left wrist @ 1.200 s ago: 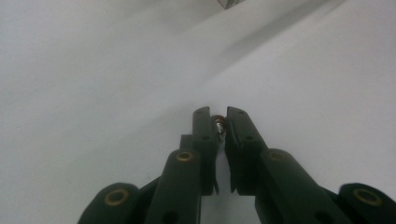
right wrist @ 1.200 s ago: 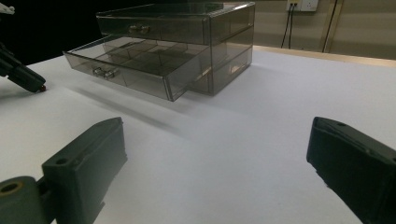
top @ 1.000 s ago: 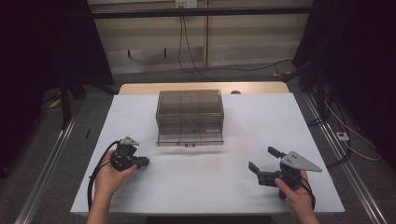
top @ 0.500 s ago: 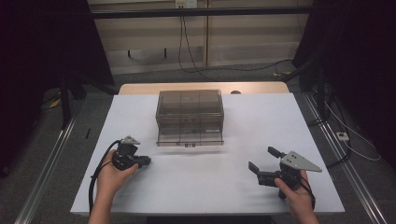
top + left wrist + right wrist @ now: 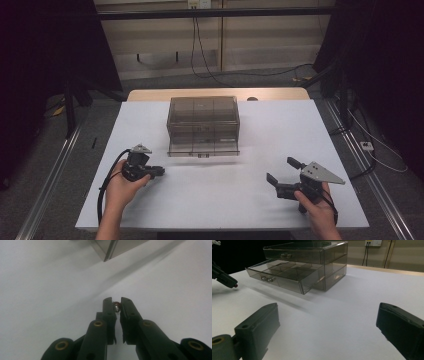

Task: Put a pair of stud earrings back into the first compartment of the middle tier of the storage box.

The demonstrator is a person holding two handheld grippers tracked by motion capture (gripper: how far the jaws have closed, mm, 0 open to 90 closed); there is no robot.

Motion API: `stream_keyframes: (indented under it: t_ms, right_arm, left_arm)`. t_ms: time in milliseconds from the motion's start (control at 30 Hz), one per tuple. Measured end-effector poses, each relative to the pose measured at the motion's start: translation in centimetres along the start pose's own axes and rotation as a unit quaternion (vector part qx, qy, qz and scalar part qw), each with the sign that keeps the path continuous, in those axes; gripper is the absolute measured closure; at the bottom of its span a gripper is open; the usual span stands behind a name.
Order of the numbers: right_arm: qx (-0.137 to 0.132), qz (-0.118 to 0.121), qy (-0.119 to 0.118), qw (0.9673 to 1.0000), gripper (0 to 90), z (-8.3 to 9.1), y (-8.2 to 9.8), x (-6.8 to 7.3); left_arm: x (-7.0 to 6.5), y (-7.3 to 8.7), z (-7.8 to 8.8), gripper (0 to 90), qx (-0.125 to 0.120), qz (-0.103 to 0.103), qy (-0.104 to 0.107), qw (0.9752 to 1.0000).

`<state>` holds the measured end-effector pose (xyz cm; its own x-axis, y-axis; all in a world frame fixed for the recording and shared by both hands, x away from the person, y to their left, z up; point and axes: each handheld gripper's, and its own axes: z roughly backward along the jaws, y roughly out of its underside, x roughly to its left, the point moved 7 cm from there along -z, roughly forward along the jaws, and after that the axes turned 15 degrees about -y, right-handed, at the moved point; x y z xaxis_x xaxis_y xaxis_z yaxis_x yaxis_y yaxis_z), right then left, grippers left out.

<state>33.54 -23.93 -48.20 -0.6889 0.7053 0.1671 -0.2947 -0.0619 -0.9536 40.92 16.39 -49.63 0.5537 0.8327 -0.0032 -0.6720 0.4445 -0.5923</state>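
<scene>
Along the bottom edge of the high view, two forearms are being brought in over the white bench (image 5: 225, 200). At lower left, the left hand-held gripper (image 5: 159, 171) is being held just above the bench surface, its jaws pointing toward the right of the frame. Its jaws are being kept nearly closed, and in the left gripper view a small red-brown object (image 5: 117, 306) is being pinched between the tips of the left hand-held gripper (image 5: 117, 305); what the object is cannot be told. The same red tip is being shown at the far left of the right gripper view (image 5: 235, 285).

At lower right of the high view, the right hand-held gripper (image 5: 284, 175) is being held with its jaws spread wide apart and nothing between them. In the right gripper view its jaws are being seen standing far apart at the lower corners, with bare bench between them.

Farther up, at the centre of the high view, a smoky transparent drawer cabinet (image 5: 202, 117) is being carried by the bench. Its lower drawer (image 5: 279, 273) is being shown pulled out toward the near side, its divided compartments being visible in the right gripper view.
</scene>
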Motion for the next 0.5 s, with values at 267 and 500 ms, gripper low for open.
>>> stream_keyframes:
  t_ms: [267,500]
  right_arm:
    - [-0.002,-0.003,0.0,1.0,4.4,0.0,0.0,0.0]
    - [0.0,0.0,0.0,1.0,4.4,0.0,0.0,0.0]
  left_arm:
    - [-0.7,-1.1,0.7,83.3,-0.003,-0.003,0.018,0.9998]
    - [-1.3,-2.6,1.4,83.3,-0.011,-0.007,0.03,0.9995]
